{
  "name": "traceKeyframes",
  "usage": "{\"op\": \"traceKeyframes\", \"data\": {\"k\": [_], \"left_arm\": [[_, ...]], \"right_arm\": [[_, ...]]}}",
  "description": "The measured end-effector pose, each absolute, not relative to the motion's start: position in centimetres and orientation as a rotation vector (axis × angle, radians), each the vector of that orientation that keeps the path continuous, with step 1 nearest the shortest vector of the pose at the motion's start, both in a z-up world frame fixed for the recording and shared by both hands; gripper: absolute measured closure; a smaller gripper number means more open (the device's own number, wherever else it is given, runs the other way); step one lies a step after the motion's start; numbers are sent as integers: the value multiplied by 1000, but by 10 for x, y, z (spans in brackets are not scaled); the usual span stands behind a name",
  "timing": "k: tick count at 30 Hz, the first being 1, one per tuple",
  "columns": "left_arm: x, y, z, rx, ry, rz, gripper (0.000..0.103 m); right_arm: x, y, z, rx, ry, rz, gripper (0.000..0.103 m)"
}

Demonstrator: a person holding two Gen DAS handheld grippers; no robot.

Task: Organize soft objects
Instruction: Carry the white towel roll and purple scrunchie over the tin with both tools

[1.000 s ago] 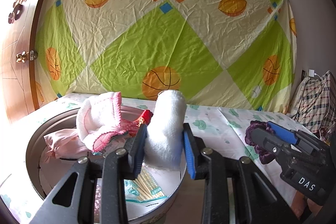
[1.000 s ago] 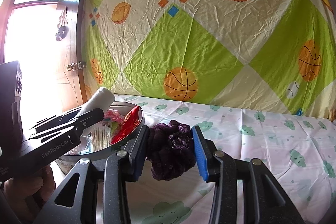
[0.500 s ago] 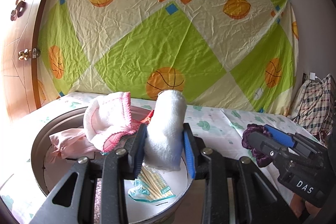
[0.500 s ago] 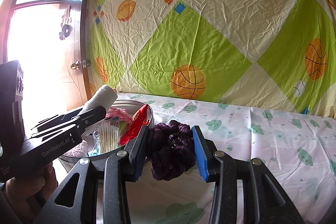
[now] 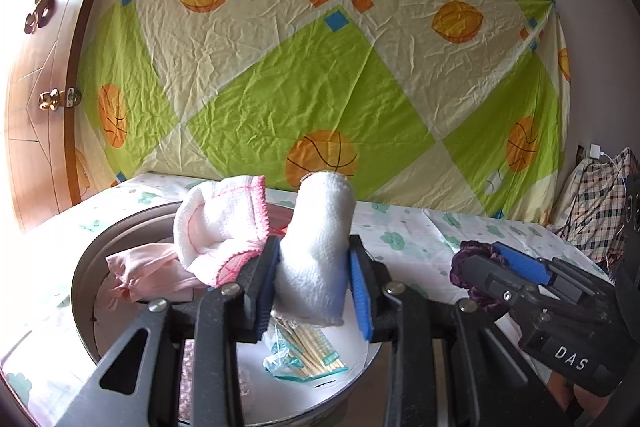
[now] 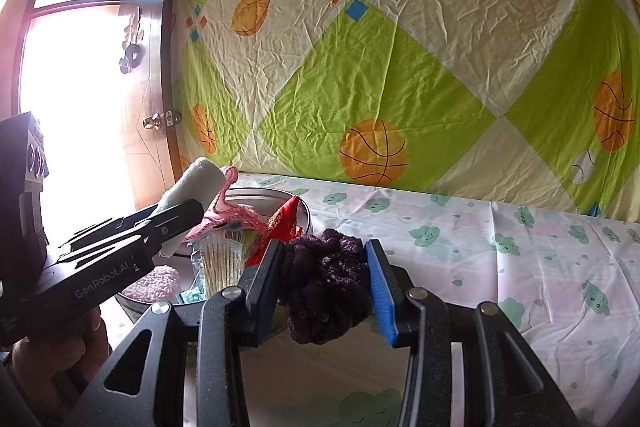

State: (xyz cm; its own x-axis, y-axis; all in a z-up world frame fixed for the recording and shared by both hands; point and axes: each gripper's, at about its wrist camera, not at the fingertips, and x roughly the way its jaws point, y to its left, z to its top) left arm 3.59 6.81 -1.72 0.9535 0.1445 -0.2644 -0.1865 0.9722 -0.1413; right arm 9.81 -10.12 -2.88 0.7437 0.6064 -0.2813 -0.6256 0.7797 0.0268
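Observation:
My left gripper (image 5: 316, 291) is shut on a rolled white towel (image 5: 320, 247), held upright over a round metal basin (image 5: 86, 267). In the basin lie a white cloth with pink trim (image 5: 220, 227), a pale pink cloth (image 5: 148, 271) and a packet of sticks (image 5: 308, 347). My right gripper (image 6: 326, 287) is shut on a dark purple fuzzy scrunchie (image 6: 326, 283), held above the bed to the right of the basin (image 6: 292, 197). The left gripper (image 6: 160, 223) with the towel (image 6: 196, 181) shows at the left of the right wrist view.
A bedsheet with green cloud prints (image 6: 520, 259) covers the surface. A green and cream sheet with basketballs (image 5: 320, 67) hangs behind. A wooden door (image 5: 32, 107) stands at the left, a plaid bag (image 5: 600, 203) at the far right. A red packet (image 6: 284, 219) leans in the basin.
Both grippers keep their holds. The views have shifted slightly, with the right gripper now a little closer to the basin.

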Motion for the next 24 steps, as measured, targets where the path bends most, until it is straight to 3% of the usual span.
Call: {"op": "traceKeyframes", "data": {"k": [24], "left_arm": [[22, 128, 21, -155, 275, 291, 71]], "right_arm": [[107, -56, 19, -58, 245, 791, 59]]}}
